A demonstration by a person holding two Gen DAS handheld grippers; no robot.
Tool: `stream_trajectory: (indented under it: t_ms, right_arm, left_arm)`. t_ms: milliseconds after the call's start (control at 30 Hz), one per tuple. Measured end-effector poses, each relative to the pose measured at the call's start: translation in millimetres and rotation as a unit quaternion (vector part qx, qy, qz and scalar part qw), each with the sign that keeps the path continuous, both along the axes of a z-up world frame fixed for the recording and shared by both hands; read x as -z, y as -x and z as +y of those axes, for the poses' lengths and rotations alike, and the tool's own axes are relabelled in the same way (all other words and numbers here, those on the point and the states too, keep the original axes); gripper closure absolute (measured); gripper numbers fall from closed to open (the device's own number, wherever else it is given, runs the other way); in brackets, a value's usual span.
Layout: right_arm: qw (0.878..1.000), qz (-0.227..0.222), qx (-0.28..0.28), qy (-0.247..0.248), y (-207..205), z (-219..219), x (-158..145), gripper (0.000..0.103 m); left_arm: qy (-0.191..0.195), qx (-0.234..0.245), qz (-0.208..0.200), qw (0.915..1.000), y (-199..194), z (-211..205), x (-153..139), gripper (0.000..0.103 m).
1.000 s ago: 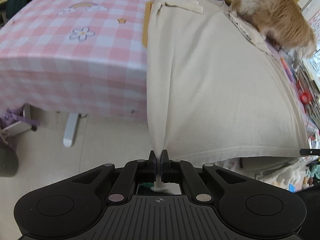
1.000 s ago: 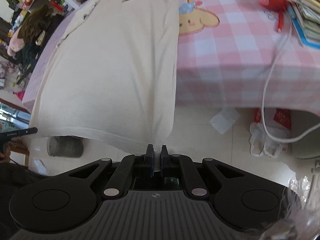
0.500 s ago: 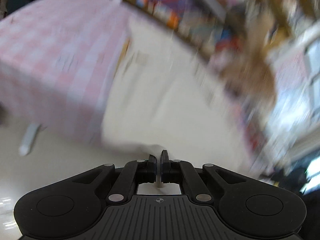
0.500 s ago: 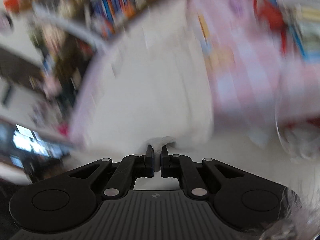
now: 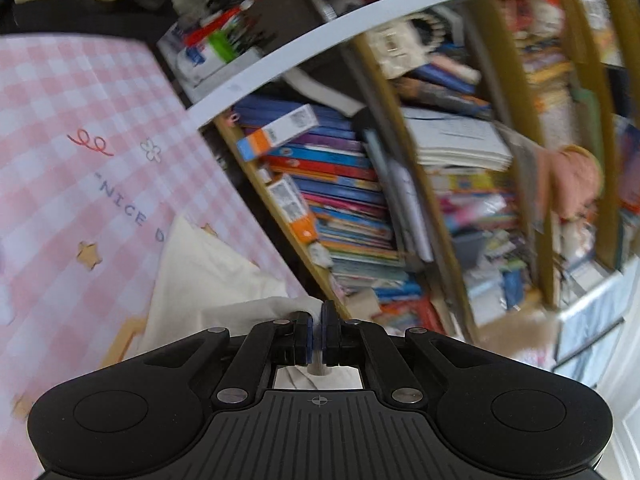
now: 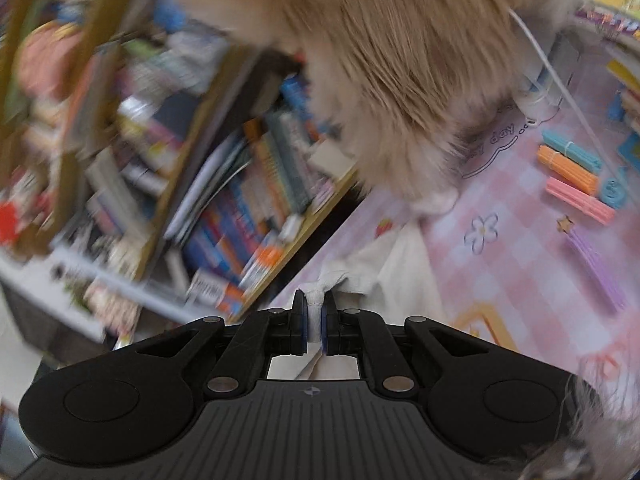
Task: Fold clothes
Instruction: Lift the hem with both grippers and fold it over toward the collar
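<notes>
Cream shirt [image 5: 208, 272] lies on the pink checked tablecloth [image 5: 80, 128], gathered toward the bookshelf [image 5: 360, 184] edge and trailing back beneath both tools. Left gripper [image 5: 316, 330] and right gripper [image 6: 315, 322] each pinch an edge, near a furry animal [image 6: 400, 60].

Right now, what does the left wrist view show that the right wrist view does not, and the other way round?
Only the left wrist view shows the printed words "NICE" on the pink checked tablecloth, and the left gripper shut on the cream garment.

Only the right wrist view shows a furry tan animal on the table, coloured stick bundles, a white cable, and the right gripper shut on the garment.

Both show the garment, the tablecloth and the crowded bookshelf beyond the table edge.
</notes>
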State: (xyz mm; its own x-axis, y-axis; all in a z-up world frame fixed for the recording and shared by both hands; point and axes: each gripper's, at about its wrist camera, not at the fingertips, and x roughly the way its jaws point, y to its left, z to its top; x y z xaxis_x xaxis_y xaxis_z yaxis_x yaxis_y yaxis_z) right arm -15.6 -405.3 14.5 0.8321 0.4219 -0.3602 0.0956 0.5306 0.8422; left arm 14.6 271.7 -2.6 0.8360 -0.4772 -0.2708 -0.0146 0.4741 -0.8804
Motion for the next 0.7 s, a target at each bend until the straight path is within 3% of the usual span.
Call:
stream_trajectory:
  t_ms: [367, 700]
  right_arm:
    - [0.997, 0.066, 0.032, -0.009, -118, 16, 40, 0.097]
    - [0.990, 0.134, 0.042, 0.000, -162, 21, 83, 0.094]
  left_arm:
    - [0.026, -0.002, 0.077, 0.9967, -102, 13, 45, 0.100]
    - [0.017, 0.014, 0.157, 0.9874, -159, 14, 87, 0.096]
